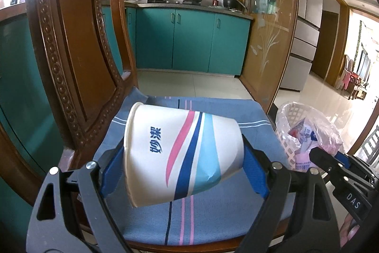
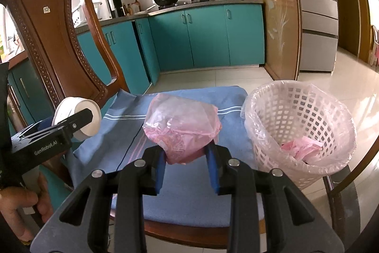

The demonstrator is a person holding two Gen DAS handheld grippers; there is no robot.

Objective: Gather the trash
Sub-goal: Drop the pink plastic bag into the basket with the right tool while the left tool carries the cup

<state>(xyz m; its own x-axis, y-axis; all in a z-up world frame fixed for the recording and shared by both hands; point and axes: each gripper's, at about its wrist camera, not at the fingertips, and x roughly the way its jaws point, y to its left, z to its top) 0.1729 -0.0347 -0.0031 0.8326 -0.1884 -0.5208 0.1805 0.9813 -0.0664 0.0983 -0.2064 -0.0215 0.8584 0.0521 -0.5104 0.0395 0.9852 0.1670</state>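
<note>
A white paper cup (image 1: 182, 153) with pink, navy and pale-blue stripes lies on its side, clamped mouth to base between the blue pads of the left gripper (image 1: 184, 166), above the blue striped cloth (image 1: 213, 217) that covers the seat of a carved dark-wood chair (image 1: 71, 77). Over the same cloth, the right gripper (image 2: 186, 159) is clenched on a crumpled pink plastic bag (image 2: 181, 127), pinching its lower end so the bulk billows forward beyond the fingertips. Just beside the chair seat, on its right, stands a white lattice plastic waste basket (image 2: 300, 125) lined with a clear bag, with pink and white wrappers already lying at its bottom. In the right wrist view the cup's white base shows at the left edge of the seat, near the chair back, and a hand (image 2: 21, 210) grips the left tool's black handle. Behind the chair run teal kitchen cabinets (image 1: 191, 39), with pots on the stove above them.
</note>
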